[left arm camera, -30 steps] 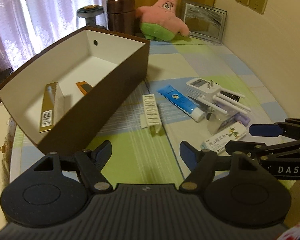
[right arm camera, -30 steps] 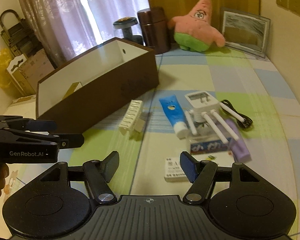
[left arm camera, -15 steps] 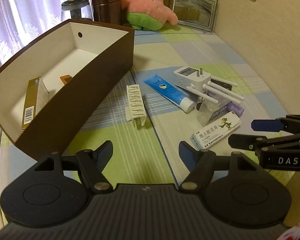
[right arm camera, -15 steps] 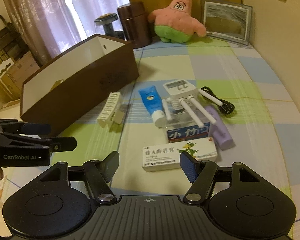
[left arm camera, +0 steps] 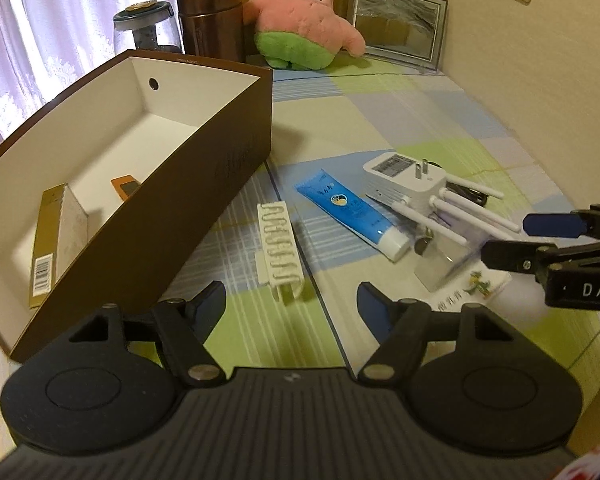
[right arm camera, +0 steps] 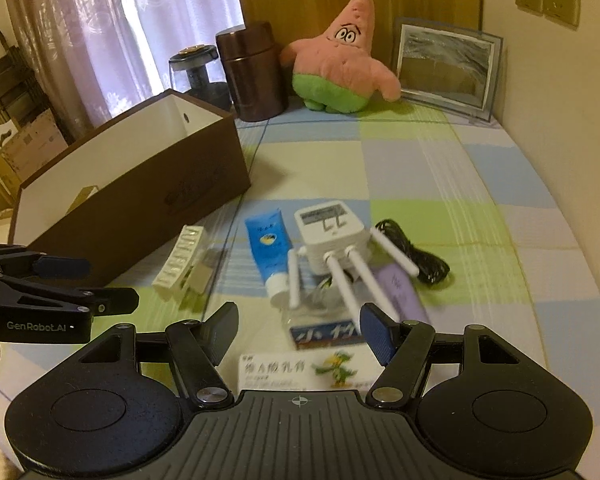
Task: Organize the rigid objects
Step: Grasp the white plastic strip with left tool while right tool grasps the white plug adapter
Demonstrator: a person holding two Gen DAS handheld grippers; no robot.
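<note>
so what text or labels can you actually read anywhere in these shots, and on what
"GenRobot.AI" on the left gripper
"DAS", cut off by the frame edge, on the right gripper
Chinese print beside a green cartoon on the medicine box: blurred
Barcode on the gold box, print on the blue tube, plug label: too small

The checked green, blue and cream cloth [right arm camera: 440, 184] over the worktop looks woven and matt. The brown cardboard box [left arm camera: 204, 184] has a smooth white paper lining. The blue plastic tube [left arm camera: 348, 208] shines slightly; the white plastic router [right arm camera: 332, 232] is smooth. The pink plush starfish [right arm camera: 340, 60] is fuzzy, the brown metal flask [right arm camera: 252, 72] glossy.
</note>
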